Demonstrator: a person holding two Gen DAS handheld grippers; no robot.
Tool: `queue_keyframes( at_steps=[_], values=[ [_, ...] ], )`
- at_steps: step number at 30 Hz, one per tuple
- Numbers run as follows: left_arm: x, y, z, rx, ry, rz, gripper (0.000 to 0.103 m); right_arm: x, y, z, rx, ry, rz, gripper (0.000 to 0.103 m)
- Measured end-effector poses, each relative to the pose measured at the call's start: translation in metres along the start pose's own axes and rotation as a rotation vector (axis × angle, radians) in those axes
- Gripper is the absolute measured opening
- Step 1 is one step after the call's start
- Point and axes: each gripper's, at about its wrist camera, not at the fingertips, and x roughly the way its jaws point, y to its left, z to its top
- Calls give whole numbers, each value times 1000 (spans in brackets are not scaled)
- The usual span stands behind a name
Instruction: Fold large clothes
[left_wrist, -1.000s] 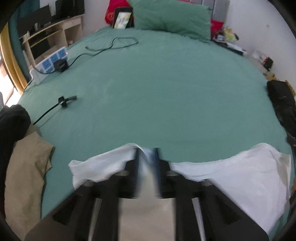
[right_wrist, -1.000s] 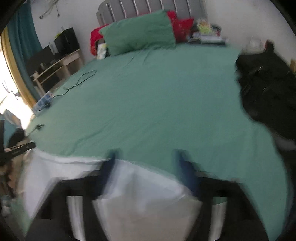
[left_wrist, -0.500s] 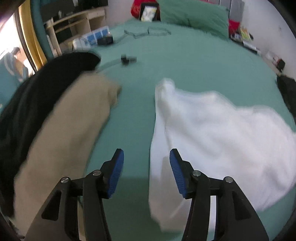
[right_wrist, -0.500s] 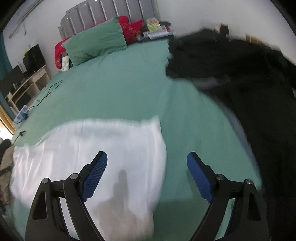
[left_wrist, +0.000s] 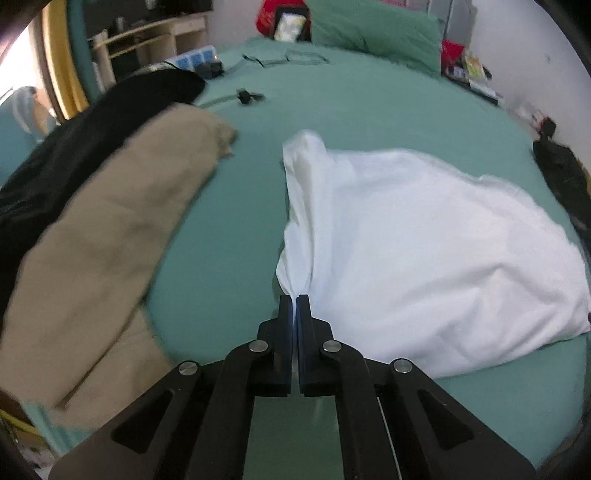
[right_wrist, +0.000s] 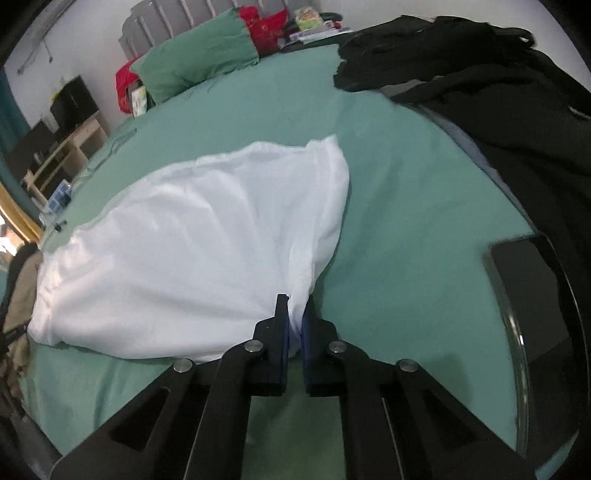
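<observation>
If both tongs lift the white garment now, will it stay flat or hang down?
The white garment will likely sag in the middle: it lies soft and wrinkled on the bed. It bunches thinly where the left tongs and right tongs pinch it, so it probably weighs little.

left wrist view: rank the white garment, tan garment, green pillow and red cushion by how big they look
1. white garment and tan garment: look alike in area, both near the camera, so no ranking between them
2. green pillow, far away, so truly bigger than it looks
3. red cushion, partly hidden
</observation>
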Motion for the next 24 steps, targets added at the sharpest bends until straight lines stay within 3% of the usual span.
queue_keyframes(
  at_steps=[7,14,19,23,24],
  values=[
    [-40,11,-36,-10,6,-4,2,-40,-3,-25,44,-25,26,6],
    [-55,21,-63,-59,32,-14,2,-54,-13,-51,90,3,15,6],
    [-54,19,-75,-28,64,2,3,-57,-16,-68,92,42,-25,6],
    [-37,18,-72,-16,138,18,7,-55,-13,-65,83,54,-90,16],
    [-38,19,-69,-21,130,23,15,-58,-12,-62,79,39,-113,21]
  ],
)
